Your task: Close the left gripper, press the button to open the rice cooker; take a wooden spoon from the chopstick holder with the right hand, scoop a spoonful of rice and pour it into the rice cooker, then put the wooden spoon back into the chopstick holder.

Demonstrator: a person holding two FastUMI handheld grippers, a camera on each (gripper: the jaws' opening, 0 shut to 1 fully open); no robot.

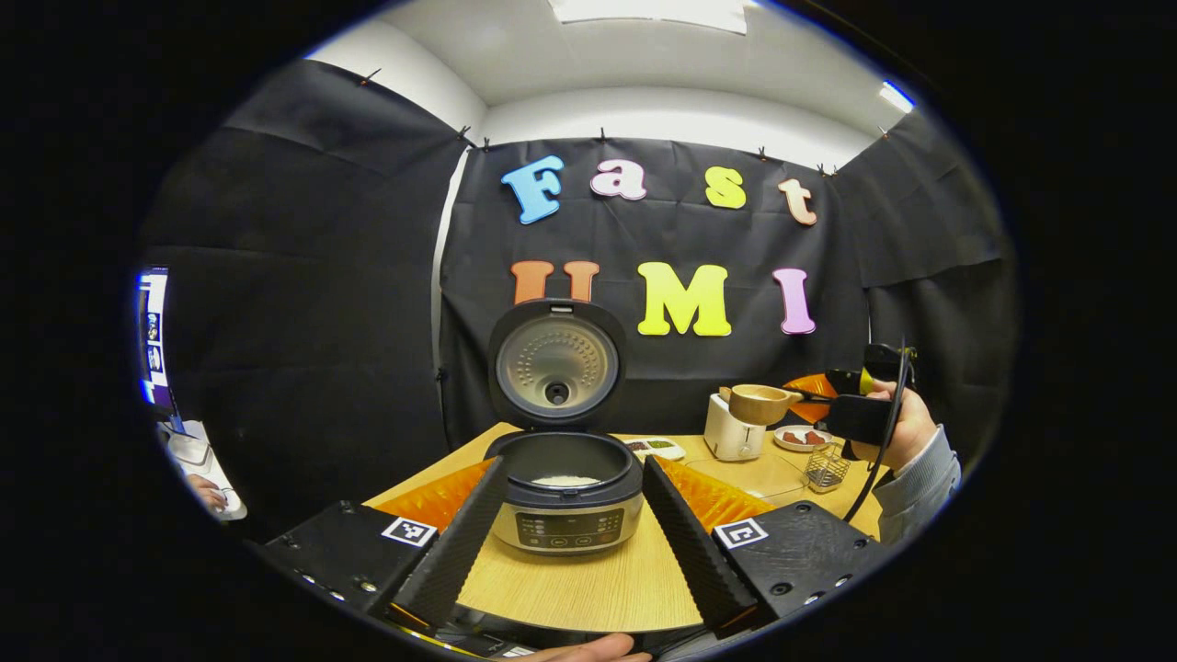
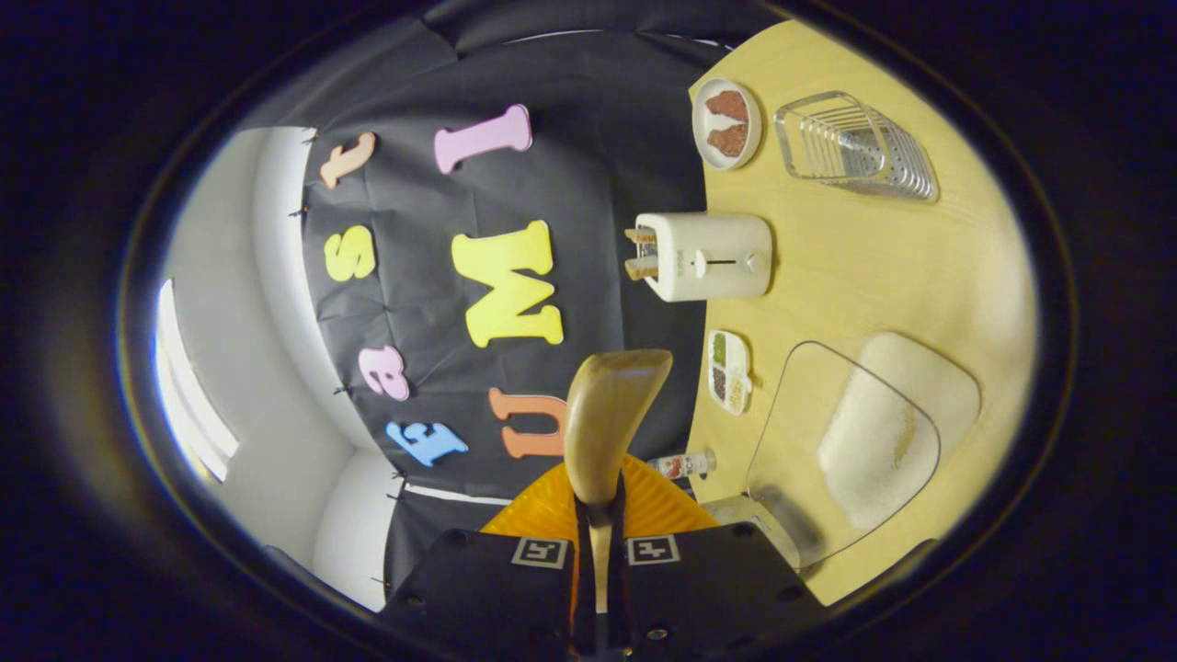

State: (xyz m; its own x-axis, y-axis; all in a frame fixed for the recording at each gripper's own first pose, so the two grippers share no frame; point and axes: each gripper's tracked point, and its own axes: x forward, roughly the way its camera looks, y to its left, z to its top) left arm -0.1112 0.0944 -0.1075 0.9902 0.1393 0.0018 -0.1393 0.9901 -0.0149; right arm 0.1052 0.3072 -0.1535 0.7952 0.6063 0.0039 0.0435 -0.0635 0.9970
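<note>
The rice cooker [image 1: 565,501] stands on the table with its lid [image 1: 556,368] raised and white rice in its pot. My left gripper [image 1: 575,464] is open, its fingers wide apart on either side of the cooker, a little short of it. To the right, a hand holds my right gripper [image 1: 832,405] in the air, shut on the handle of the wooden spoon [image 1: 759,403]. The right gripper view is rolled sideways. In it, the spoon [image 2: 611,414] sticks out from the right gripper [image 2: 598,515]. Whether the spoon holds rice is unclear. The wire chopstick holder [image 1: 826,467] [image 2: 855,147] stands below that hand.
A clear glass dish of rice [image 2: 874,432] lies on the wooden table [image 2: 864,276]. A white toaster [image 1: 733,432] [image 2: 708,256] holds bread. Nearby are a plate of meat [image 1: 802,438] [image 2: 726,122], a small divided dish [image 2: 729,370] and a small bottle [image 2: 685,464]. At the far left is another person's hand [image 1: 207,492].
</note>
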